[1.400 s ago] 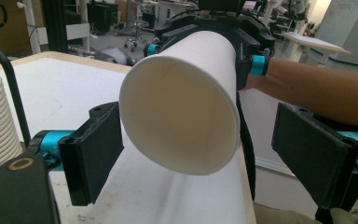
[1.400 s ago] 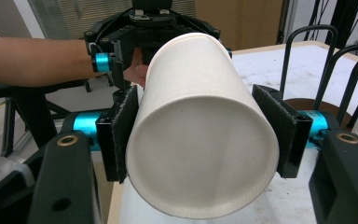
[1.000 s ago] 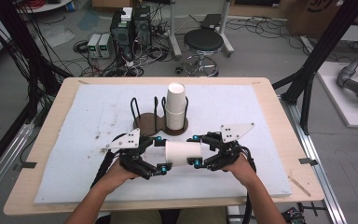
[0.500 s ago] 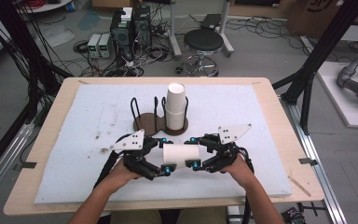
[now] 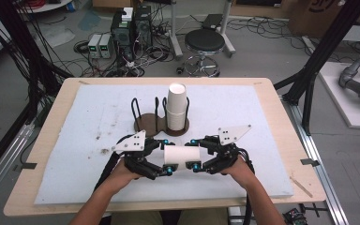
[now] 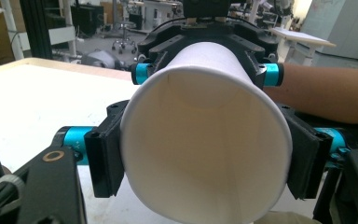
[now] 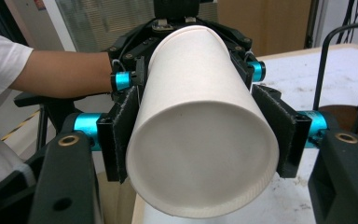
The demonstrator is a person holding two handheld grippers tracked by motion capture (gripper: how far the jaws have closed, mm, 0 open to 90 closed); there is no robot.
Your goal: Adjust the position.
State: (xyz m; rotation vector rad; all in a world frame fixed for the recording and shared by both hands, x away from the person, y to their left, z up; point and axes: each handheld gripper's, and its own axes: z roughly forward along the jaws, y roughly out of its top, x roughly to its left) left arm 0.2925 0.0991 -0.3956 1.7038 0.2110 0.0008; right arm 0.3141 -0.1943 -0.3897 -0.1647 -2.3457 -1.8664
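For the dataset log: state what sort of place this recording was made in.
Most likely a robotics lab or workshop. A padded wooden table stands in a black metal frame, computers and tangled cables lie on the floor behind it, and a stool stands nearby.

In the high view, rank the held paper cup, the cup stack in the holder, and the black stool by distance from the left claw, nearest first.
From the left claw:
1. Held paper cup: lying sideways between both claws, clamped at its open end.
2. Cup stack: upright in the wooden holder, mid-table.
3. Black stool: on the floor beyond the table.
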